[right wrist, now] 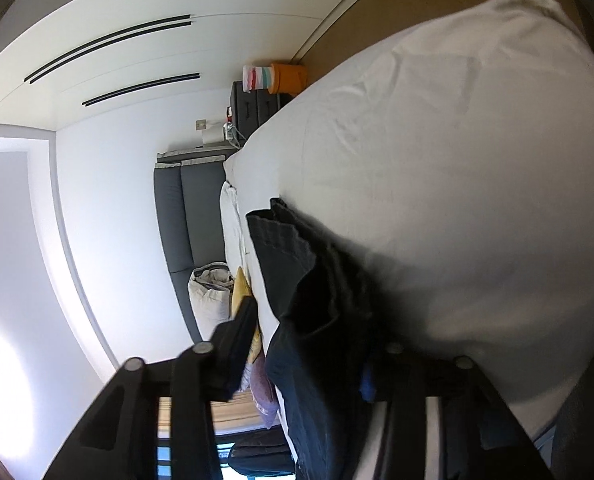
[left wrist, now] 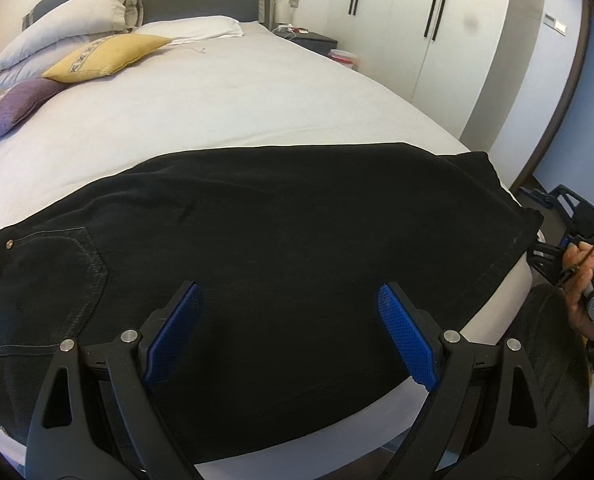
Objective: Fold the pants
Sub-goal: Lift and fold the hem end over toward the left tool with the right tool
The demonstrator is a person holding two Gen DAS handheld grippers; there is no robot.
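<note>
While the black pants (left wrist: 281, 240) lie flat along the bed's (left wrist: 225, 96) near edge, my left gripper (left wrist: 289, 332) hovers over them, fingers spread, empty. My right gripper (right wrist: 313, 344) straddles the hem at the corner; clamped or not, can't tell. Pillows (left wrist: 105, 56) at far edge.

The pants (right wrist: 321, 320) hide the right hand-held gripper's (right wrist: 309, 356) far finger.
</note>
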